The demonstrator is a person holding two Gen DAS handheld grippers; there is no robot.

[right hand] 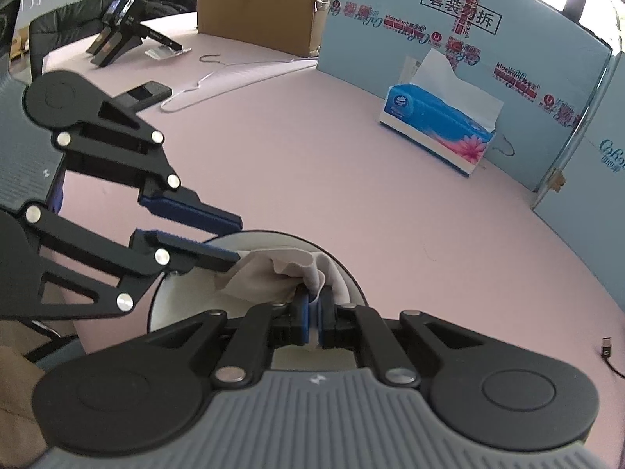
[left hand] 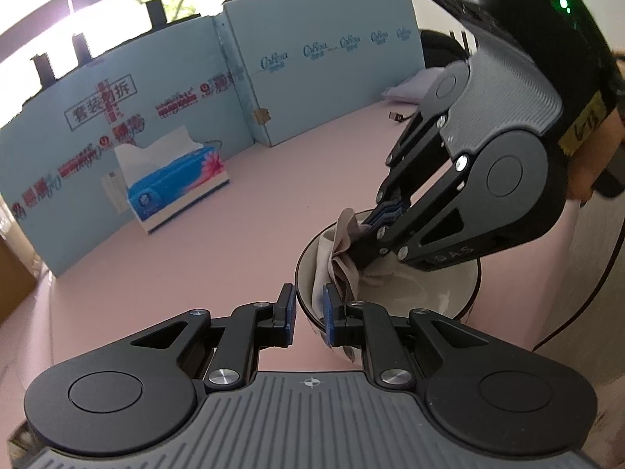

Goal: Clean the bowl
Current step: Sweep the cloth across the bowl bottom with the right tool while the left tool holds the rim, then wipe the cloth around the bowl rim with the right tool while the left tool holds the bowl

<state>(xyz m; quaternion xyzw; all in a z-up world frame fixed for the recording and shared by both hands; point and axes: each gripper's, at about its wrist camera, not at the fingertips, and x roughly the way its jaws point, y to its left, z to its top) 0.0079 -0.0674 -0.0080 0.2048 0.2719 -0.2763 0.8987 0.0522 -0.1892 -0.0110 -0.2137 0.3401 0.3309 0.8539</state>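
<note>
A white bowl (left hand: 441,285) with a dark rim stands on the pink table (left hand: 254,215); it shows in the right wrist view too, bowl (right hand: 175,297). A crumpled beige cloth (left hand: 343,262) lies inside it. My left gripper (left hand: 309,312) straddles the near rim, one pad outside the wall and one inside, clamping it. My right gripper (left hand: 363,248) reaches down into the bowl from the upper right, shut on the cloth. In the right wrist view its pads (right hand: 312,320) pinch the cloth (right hand: 273,273), and the left gripper (right hand: 239,240) holds the rim at the left.
A blue tissue box (left hand: 175,183) (right hand: 437,129) stands before a light-blue cardboard wall (left hand: 312,78). Further left in the right wrist view are a brown box (right hand: 258,8), a white hanger (right hand: 218,74), a phone (right hand: 144,93) and a black device (right hand: 121,27). A small plug (right hand: 605,346) lies to the right.
</note>
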